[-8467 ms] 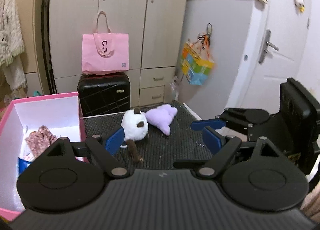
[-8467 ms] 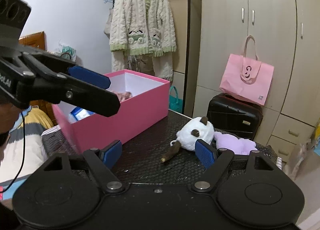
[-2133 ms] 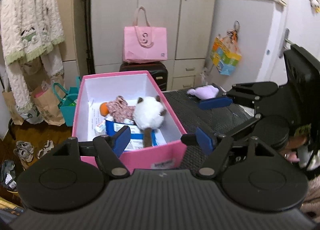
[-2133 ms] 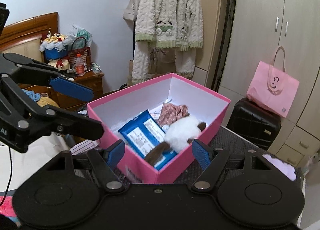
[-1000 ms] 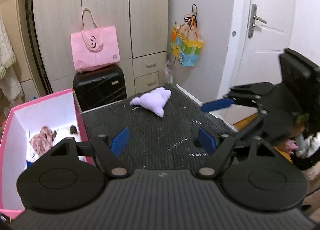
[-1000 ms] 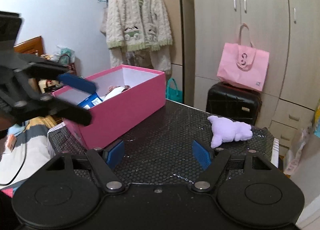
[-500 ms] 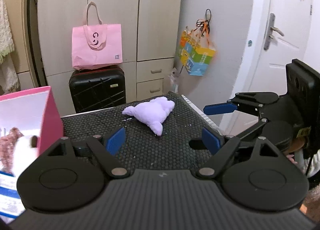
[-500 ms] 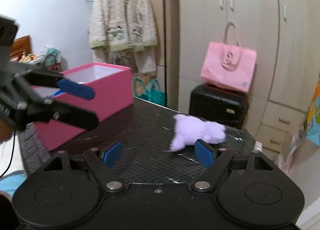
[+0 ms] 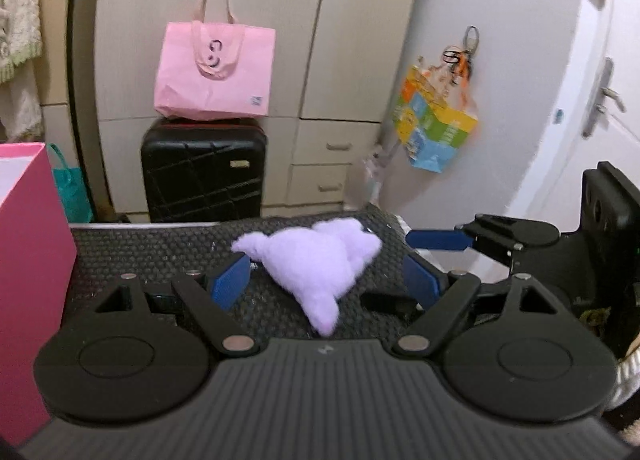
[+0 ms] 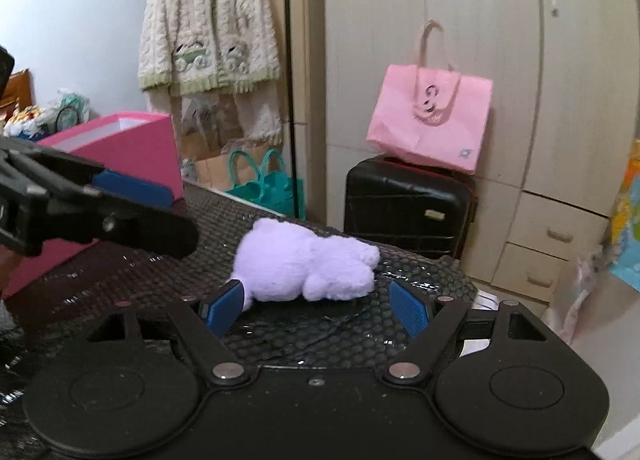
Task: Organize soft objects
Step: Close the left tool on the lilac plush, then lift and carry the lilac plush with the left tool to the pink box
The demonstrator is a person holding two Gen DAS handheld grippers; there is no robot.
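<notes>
I'm seeing the purple plush [image 9: 316, 260] lying on the desk [image 9: 160, 252], sitting between the spread fingers of both my left gripper [image 9: 326, 285] and right gripper [image 10: 316, 306]. Nothing's grasping it. Pink box [image 10: 132, 148] is sitting far left.

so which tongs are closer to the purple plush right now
Left or right is hard to call. The purple plush lies between the open fingers of both the right tongs and the left tongs, neither gripping it.

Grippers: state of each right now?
Left gripper: open, empty, purple plush toy between its fingers.
Right gripper: open, empty, same toy ahead.
</notes>
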